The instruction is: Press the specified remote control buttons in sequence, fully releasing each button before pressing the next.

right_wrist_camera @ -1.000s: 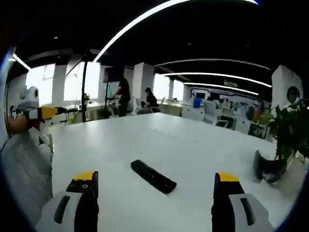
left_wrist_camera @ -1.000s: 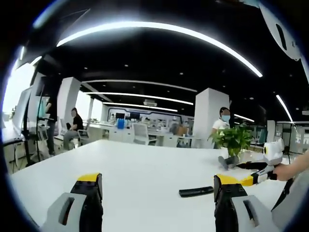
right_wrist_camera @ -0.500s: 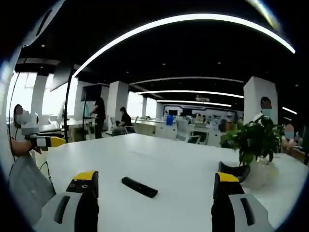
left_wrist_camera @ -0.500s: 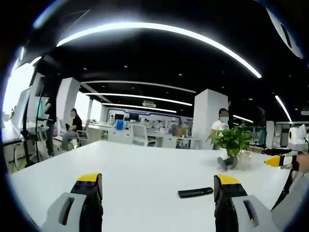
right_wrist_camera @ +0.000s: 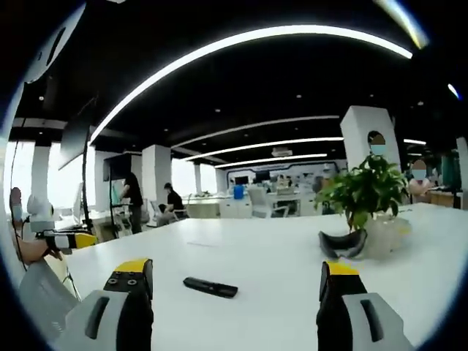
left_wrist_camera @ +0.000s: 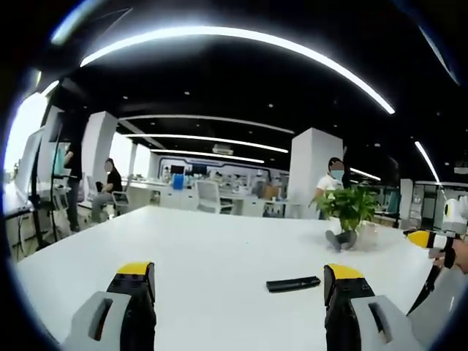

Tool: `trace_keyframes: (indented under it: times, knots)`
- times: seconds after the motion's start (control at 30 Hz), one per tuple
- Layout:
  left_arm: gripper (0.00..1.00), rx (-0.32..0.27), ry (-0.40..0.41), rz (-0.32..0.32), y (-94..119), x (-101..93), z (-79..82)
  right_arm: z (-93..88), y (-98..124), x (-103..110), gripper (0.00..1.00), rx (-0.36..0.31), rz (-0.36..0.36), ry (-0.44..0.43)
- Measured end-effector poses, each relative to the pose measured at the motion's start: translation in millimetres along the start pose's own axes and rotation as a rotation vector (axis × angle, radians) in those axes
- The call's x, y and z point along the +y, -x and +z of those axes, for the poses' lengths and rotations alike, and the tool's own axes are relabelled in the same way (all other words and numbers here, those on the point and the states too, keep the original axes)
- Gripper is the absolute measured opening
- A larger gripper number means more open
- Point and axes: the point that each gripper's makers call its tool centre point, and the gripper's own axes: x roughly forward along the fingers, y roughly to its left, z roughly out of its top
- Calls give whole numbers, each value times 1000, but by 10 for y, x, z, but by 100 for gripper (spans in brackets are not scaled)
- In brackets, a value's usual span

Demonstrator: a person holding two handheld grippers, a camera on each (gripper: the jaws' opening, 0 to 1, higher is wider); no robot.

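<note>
- You're working over a big white table (left_wrist_camera: 219,248); it's taking up the lower half of both views and lying bare around the remote.
- Progress, my read: nothing is looking pressed yet. The black remote control (left_wrist_camera: 292,283) is lying flat on the table, nothing touching it, so the whole button sequence is looking still ahead of you.
- You're holding the left gripper (left_wrist_camera: 241,292) with its jaws spread wide and nothing between them; in the left gripper view the remote is sitting at about 4 o'clock from centre, just inside the right-hand jaw.
- You're holding the right gripper (right_wrist_camera: 232,287) just as wide apart, also carrying nothing; in the right gripper view the remote (right_wrist_camera: 210,287) is lying at about 7 o'clock from centre, between the jaws, nearer the left one.
- Both tools are hanging well apart from the remote, off the table.
- Buttons are too small to make out, so I'm unable to say which end is facing you.
- A potted plant (right_wrist_camera: 360,191) is standing at 3 o'clock in the right gripper view, with a dark curved object (right_wrist_camera: 344,245) at its base. Both are sitting well apart from the remote, not blocking your approach.
- People are moving around at far desks, off the table.
</note>
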Motion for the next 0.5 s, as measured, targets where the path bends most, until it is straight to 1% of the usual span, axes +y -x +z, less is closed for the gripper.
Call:
trace_keyframes:
  times: [0.03, 0.13, 0.17, 0.23, 0.33, 0.43, 0.47, 0.5]
  knots:
    - [100, 3, 2, 0, -3, -1, -5, -3, 6, -68, 89, 3, -8, -1]
    - [100, 4, -9, 20, 10, 16, 1, -59, 0, -54, 86, 38, -9, 13]
    - [100, -10, -9, 30, 21, 31, 28, -130, -3, -18, 86, 81, 6, 25]
    - [100, -18, 1, 44, 33, 85, 28, -214, -22, 36, 87, 131, 27, 47]
    - [100, -12, 9, 51, 33, 106, 13, -270, -46, 110, 87, 163, 55, 60]
    - [100, -9, 0, 39, 29, 81, 6, -275, -46, 146, 86, 169, 68, 73]
    - [100, -2, 1, 24, 27, 65, -14, -275, -46, 147, 85, 169, 69, 77]
    - [100, 10, 19, -4, 13, 28, -43, -271, -43, 149, 84, 169, 68, 80]
